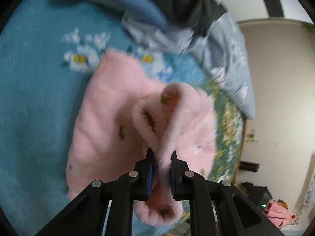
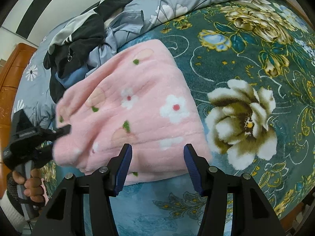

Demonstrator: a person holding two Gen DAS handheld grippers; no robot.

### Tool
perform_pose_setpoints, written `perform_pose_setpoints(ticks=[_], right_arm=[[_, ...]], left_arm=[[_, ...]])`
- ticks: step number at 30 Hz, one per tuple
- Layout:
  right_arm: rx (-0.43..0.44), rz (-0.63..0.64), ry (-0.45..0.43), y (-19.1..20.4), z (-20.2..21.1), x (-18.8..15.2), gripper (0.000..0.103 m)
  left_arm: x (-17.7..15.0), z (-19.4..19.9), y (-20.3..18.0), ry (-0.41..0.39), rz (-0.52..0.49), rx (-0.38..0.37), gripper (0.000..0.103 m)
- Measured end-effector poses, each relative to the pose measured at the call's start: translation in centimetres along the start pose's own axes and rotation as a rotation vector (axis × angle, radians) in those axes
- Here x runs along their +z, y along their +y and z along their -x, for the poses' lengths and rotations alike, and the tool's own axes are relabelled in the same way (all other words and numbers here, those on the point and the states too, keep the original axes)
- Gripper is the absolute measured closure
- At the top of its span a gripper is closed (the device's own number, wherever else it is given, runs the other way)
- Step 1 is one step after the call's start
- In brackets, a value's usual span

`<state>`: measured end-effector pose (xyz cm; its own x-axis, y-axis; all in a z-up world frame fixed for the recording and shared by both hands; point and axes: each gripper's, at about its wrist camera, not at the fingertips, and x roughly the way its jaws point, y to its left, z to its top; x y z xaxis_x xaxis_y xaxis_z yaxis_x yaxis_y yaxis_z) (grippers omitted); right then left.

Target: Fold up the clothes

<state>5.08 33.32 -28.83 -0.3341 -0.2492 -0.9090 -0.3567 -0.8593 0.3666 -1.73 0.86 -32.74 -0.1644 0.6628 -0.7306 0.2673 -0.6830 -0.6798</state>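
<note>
A pink fleece garment [image 1: 110, 108] with white flowers and green leaf marks lies on the teal floral blanket [image 1: 35, 102]. My left gripper [image 1: 161, 153] is shut on a bunched, raised fold of its edge, and pink pile fills the gap between the blue pads. In the right wrist view the garment [image 2: 141, 102] is spread flat, with the left gripper [image 2: 64, 130] clamped on its left edge and a person's hand [image 2: 31, 184] on the handle. My right gripper [image 2: 158, 149] stands open just over the garment's near edge, with nothing pinched.
A heap of dark and blue-grey clothes [image 2: 78, 39] lies beyond the pink garment, next to a grey daisy-print quilt [image 2: 177, 2]. The teal blanket [image 2: 246, 78] stretches to the right. A wooden headboard [image 2: 13, 68] stands at the far left. The bed's edge [image 1: 239, 157] drops off to the floor.
</note>
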Motion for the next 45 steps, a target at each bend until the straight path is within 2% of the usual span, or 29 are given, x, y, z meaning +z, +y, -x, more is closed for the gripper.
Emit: perform_pose_setpoints(ticks=[2, 5, 9, 13, 15, 19, 20, 22, 24, 26, 29, 32, 35, 40, 45], right_arm=[[0.005, -0.004, -0.009, 0.1, 0.3, 0.0, 0.047], [0.014, 0.004, -0.008, 0.5, 0.4, 0.1, 0.047], [0.024, 0.040, 0.006, 1.3, -0.2, 0.3, 0.047], [0.022, 0.093, 0.029, 2.2, -1.5, 0.8, 0.047], [0.011, 0.100, 0.047, 1.9, -2.1, 0.9, 0.047], [0.006, 0.094, 0.040, 1.4, -1.5, 0.8, 0.047], [0.007, 0.091, 0.034, 1.4, -1.3, 0.8, 0.047], [0.013, 0.094, 0.022, 1.7, -0.9, 1.1, 0.047], [0.028, 0.106, 0.019, 2.5, -1.1, 1.8, 0.047], [0.044, 0.133, 0.024, 3.5, -1.4, 2.3, 0.047], [0.057, 0.177, 0.043, 4.1, -2.1, 2.3, 0.047], [0.067, 0.218, 0.065, 4.6, -2.9, 2.2, 0.047], [0.024, 0.214, 0.127, 2.6, -4.5, 0.9, 0.047], [0.008, 0.195, 0.163, 1.5, -6.1, -0.6, 0.047], [0.005, 0.170, 0.178, 1.4, -7.3, -0.2, 0.047]], left_arm=[[0.8, 1.4, 0.6, -0.037, 0.011, -0.017, 0.089], [2.0, 2.0, 2.1, -0.056, 0.028, 0.048, 0.089], [2.3, 0.7, 4.9, 0.011, 0.058, 0.144, 0.088], [2.5, -0.1, 3.8, 0.020, 0.019, 0.193, 0.080], [2.7, 0.6, 3.1, 0.013, 0.003, 0.208, 0.073], [2.4, 4.7, 0.3, -0.059, -0.144, 0.286, 0.060], [2.0, 5.0, -0.9, -0.064, -0.216, 0.311, 0.055], [1.2, 5.3, -3.4, -0.071, -0.362, 0.359, 0.053], [0.7, 3.4, -6.1, -0.035, -0.524, 0.403, 0.053], [0.1, 1.2, -7.7, 0.018, -0.640, 0.403, 0.052], [0.6, -1.9, -7.9, 0.074, -0.708, 0.454, 0.052], [2.6, -4.0, -5.9, 0.093, -0.652, 0.508, 0.052], [3.8, -4.6, -3.8, 0.122, -0.567, 0.493, 0.052], [3.8, -5.8, -2.3, 0.137, -0.541, 0.509, 0.050], [3.7, -6.2, -2.1, 0.142, -0.510, 0.514, 0.046]])
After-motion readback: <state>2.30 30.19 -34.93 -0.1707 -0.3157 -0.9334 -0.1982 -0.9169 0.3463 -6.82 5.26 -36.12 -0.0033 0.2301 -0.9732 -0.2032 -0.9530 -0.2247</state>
